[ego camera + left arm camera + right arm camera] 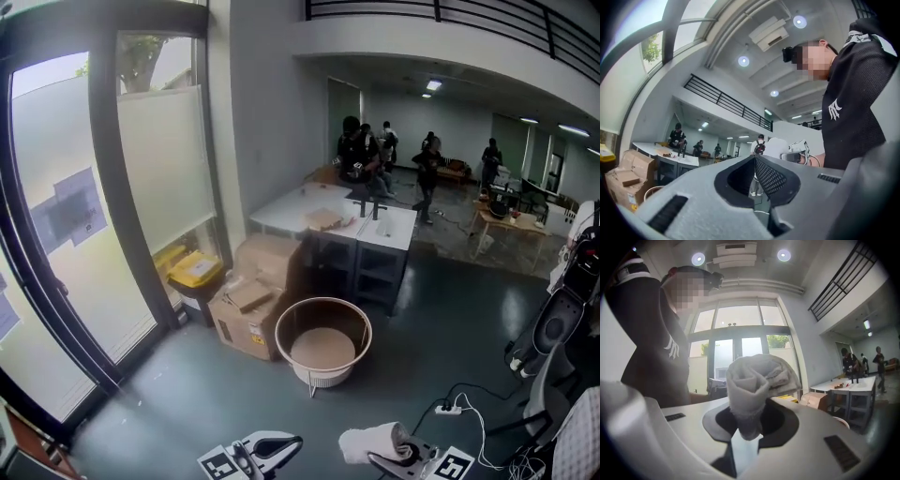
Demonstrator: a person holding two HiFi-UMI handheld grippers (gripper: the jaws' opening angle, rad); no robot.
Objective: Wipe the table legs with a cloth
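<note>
A glossy dark grey floor (441, 323) carries a long white-topped table with dark legs (396, 228). Brown cardboard boxes (270, 259) sit piled just beside its near end, and a round white basket (319, 377) with a cardboard disc in its bottom stands in front of them. A white power strip (449, 410) trails cables nearby. On the tabletop lie a crumpled brown cardboard piece (324, 219) and two dark upright objects (368, 207), too small to identify.
</note>
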